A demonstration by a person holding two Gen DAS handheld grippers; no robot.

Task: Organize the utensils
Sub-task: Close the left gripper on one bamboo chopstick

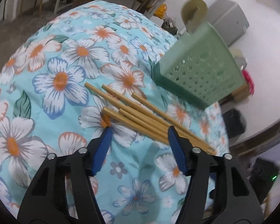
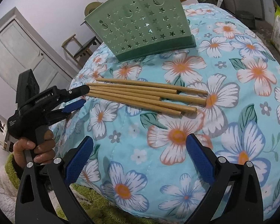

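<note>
Several bamboo chopsticks lie in a loose bundle on the floral cloth; they also show in the right wrist view. A green perforated utensil holder stands upright beyond them, also in the right wrist view. My left gripper is open, its fingers straddling the thin ends of the bundle; it appears in the right wrist view at the chopsticks' left ends. My right gripper is open and empty, a little short of the chopsticks.
The floral cloth covers a rounded surface that drops off at its edges. A wooden chair and a white door stand behind. A grey cabinet is at the far right. Green carpet lies below.
</note>
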